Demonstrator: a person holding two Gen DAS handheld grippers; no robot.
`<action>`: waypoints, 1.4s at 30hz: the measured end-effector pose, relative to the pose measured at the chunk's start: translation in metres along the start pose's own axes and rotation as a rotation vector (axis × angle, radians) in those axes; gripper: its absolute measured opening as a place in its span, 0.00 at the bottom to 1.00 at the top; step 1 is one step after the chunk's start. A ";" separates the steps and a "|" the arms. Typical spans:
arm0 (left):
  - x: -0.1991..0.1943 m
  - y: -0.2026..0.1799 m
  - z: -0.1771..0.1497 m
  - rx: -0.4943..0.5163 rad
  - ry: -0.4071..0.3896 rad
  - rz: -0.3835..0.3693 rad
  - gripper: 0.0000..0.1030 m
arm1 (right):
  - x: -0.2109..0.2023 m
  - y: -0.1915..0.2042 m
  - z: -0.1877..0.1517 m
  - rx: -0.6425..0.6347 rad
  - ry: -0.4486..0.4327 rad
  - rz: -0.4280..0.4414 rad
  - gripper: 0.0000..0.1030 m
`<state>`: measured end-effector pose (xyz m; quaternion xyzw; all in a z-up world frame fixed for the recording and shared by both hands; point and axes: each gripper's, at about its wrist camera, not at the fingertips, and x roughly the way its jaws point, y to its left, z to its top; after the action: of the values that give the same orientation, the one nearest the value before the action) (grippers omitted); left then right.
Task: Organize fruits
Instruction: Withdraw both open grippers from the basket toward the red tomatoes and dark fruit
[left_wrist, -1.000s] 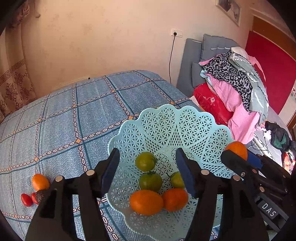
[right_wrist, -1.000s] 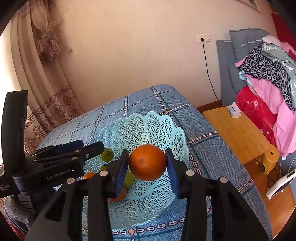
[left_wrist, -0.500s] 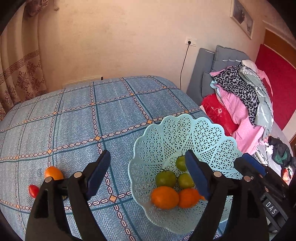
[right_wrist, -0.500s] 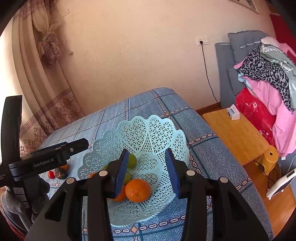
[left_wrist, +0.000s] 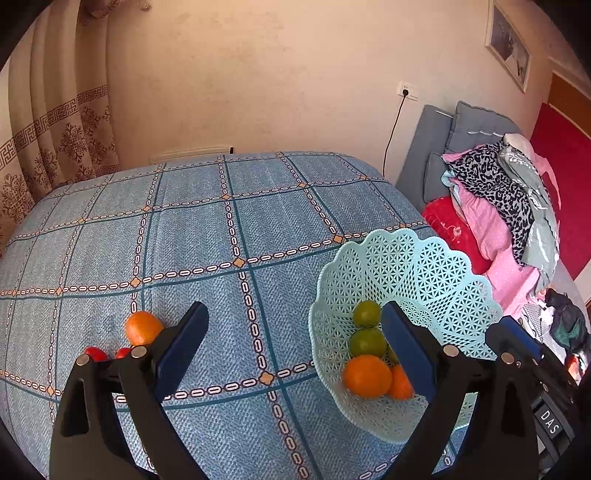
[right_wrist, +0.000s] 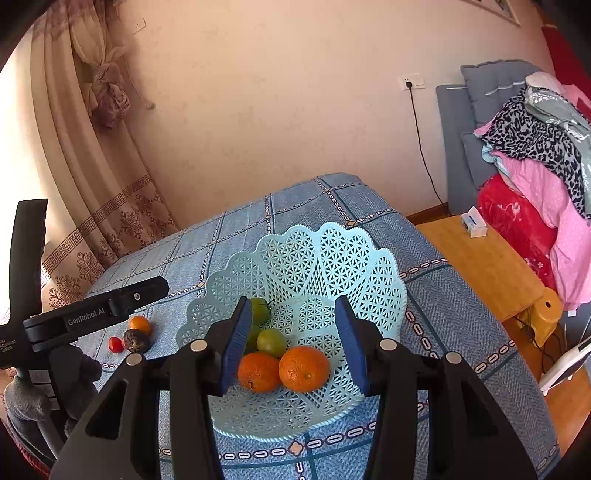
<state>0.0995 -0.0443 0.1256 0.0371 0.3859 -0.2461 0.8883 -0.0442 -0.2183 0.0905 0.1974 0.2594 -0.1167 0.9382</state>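
Right wrist view: the right gripper (right_wrist: 293, 339) hangs above the basket (right_wrist: 384, 273) at frame centre, jaws spread, empty. Two oranges (right_wrist: 303, 368) and green fruits (right_wrist: 271, 341) lie inside. Left wrist view: the left gripper (left_wrist: 293, 354) is spread over the tablecloth (left_wrist: 207, 240), empty; an orange (left_wrist: 142, 326) and small red fruits (left_wrist: 95, 353) lie lower left.

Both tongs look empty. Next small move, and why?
Probably swing the left tongs left toward the loose orange on the blue cloth and close on it. Both tongs are open and empty, the right tongs hover over the basket, and that orange, with small red fruits beside it, sits outside.
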 end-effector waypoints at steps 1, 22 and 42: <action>-0.001 0.003 0.000 -0.005 -0.001 0.005 0.93 | 0.000 0.003 -0.001 -0.005 0.001 0.004 0.46; -0.044 0.087 -0.011 -0.081 -0.049 0.144 0.93 | 0.003 0.074 -0.020 -0.102 0.057 0.111 0.46; -0.043 0.155 -0.038 -0.110 -0.033 0.286 0.93 | 0.019 0.136 -0.043 -0.217 0.144 0.198 0.46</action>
<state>0.1214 0.1187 0.1104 0.0390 0.3751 -0.0964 0.9211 -0.0036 -0.0804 0.0883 0.1273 0.3163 0.0197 0.9399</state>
